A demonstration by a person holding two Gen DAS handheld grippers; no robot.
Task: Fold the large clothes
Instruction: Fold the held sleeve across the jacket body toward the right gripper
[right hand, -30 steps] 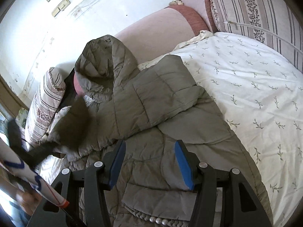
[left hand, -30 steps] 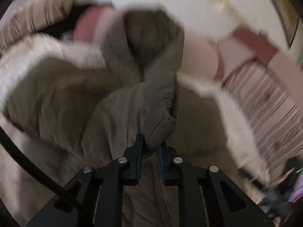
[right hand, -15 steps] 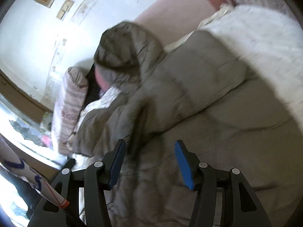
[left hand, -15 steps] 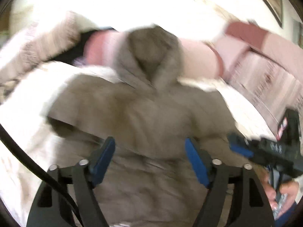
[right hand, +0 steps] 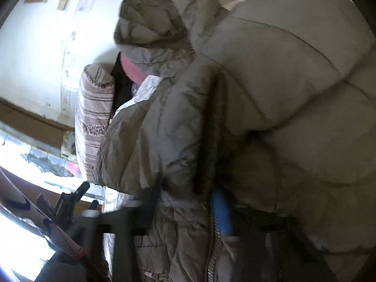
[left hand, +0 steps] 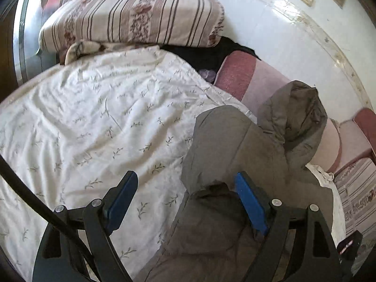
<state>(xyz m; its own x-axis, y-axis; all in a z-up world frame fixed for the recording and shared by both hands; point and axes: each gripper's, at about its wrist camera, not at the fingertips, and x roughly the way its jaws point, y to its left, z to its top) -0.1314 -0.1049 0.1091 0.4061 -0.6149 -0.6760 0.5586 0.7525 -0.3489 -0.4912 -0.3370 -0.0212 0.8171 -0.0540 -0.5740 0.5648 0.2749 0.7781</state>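
The puffy coat (left hand: 246,141) looks soft and slippery: right claw (right hand: 185,202) is closing on its zipper edge, left claw (left hand: 185,202) opening, empty

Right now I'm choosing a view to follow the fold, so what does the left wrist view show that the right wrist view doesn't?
Only the left wrist view: the wide stretch of white leaf-print sheet and the left gripper, its jaws opening, empty.
Only the right wrist view: the right gripper, its jaws closing with jacket fabric between them.
Both: the grey hooded jacket and the striped pillow.
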